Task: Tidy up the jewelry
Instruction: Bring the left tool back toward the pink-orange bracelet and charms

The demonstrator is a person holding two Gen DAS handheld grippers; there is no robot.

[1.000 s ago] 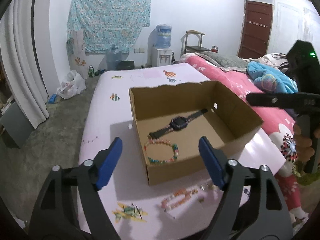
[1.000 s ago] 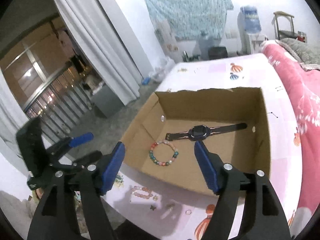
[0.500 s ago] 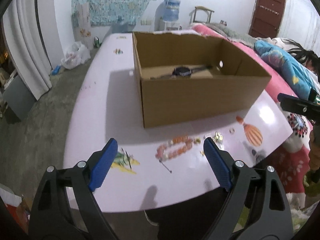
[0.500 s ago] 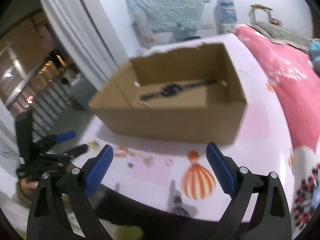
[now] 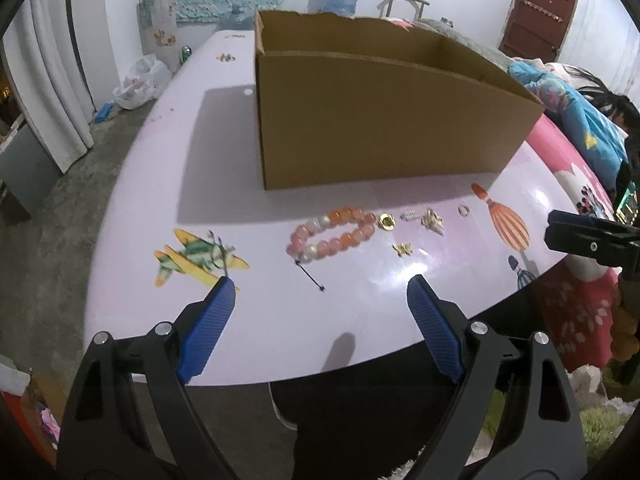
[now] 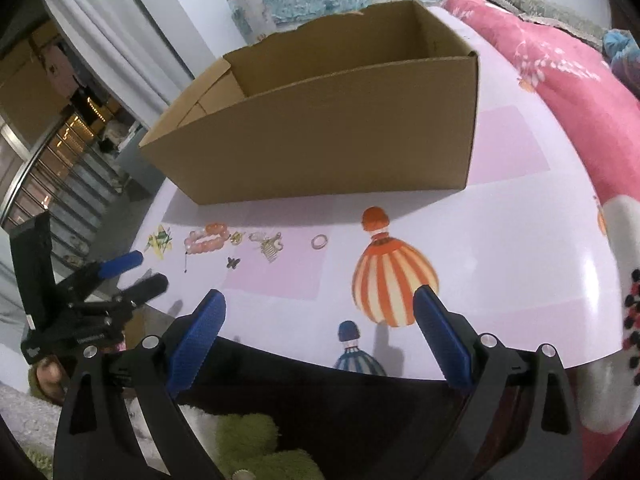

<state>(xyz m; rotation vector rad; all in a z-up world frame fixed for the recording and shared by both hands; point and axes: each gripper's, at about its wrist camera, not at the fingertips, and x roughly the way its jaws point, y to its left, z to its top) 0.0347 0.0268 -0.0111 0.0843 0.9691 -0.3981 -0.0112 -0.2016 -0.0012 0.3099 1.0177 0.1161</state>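
Before cardboard box (image 5: pixel 380 120), pink bead bracelet (image 5: pixel 332 236) lies on tabletop (image 5: pixel 260 320), 12 o'clock from left gripper (image 5: pixel 320 296). Both grippers wide open, empty. Best: straddle beads, close gently.

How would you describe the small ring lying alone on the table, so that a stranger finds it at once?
Start at the cardboard box on the pink table. In front of it lies a row of jewelry; the ring is its end piece, nearest the orange balloon print. It is a plain thin hoop.
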